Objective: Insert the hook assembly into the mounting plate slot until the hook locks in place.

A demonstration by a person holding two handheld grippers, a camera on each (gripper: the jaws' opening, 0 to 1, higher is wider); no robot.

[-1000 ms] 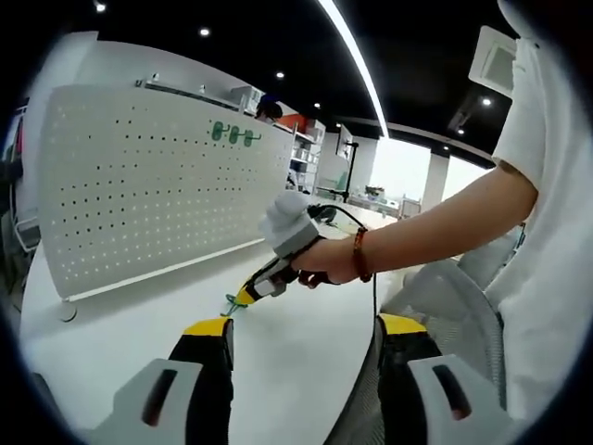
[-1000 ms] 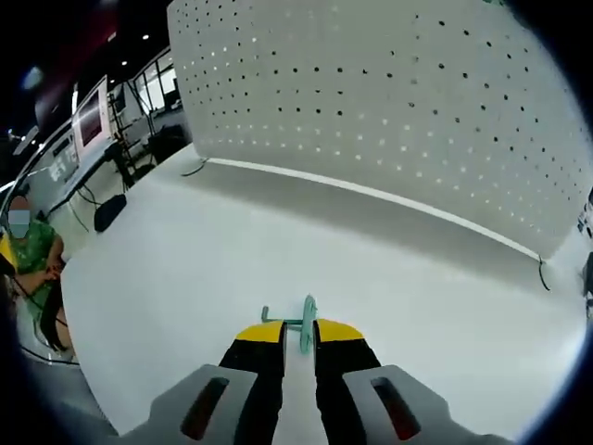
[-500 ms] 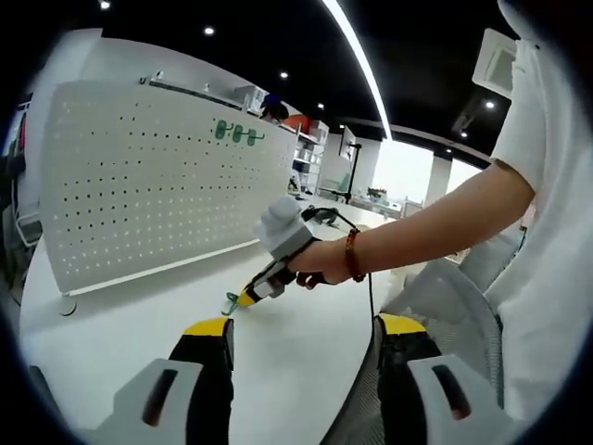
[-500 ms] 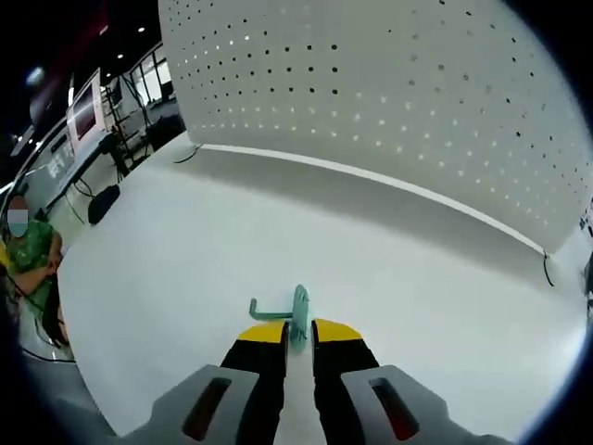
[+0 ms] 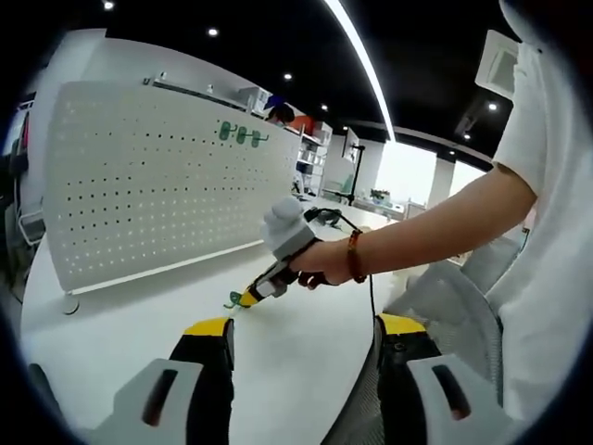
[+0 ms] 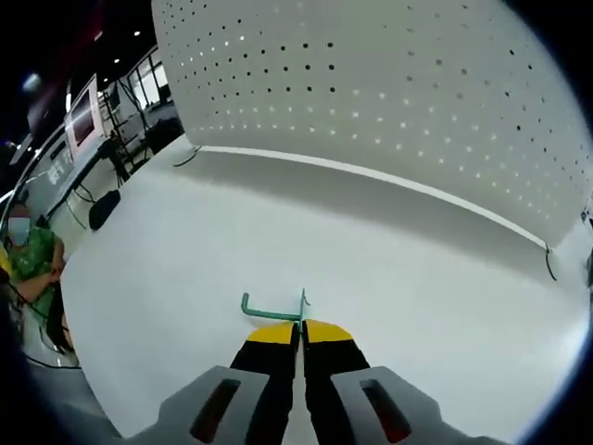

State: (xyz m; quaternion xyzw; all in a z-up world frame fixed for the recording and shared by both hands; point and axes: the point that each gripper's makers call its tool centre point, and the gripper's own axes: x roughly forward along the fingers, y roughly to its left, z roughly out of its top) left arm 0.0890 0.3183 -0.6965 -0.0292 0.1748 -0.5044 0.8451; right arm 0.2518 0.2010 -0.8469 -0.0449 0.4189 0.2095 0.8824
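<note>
A white tabletop (image 6: 185, 241) carries an upright pegboard (image 6: 398, 93) in a dim office. The right gripper (image 6: 301, 331) has its fingers clamped on the green hook (image 6: 269, 311) at their tips; the left gripper (image 5: 301, 326) stands apart.

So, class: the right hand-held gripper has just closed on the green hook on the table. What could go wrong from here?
1. The right hand-held gripper pinches the green hook only at its plate end, so it may twist or slip.
2. The pegboard stands well away across the table; the hook could drop in transit.
3. The left hand-held gripper hangs open, giving no support.
</note>
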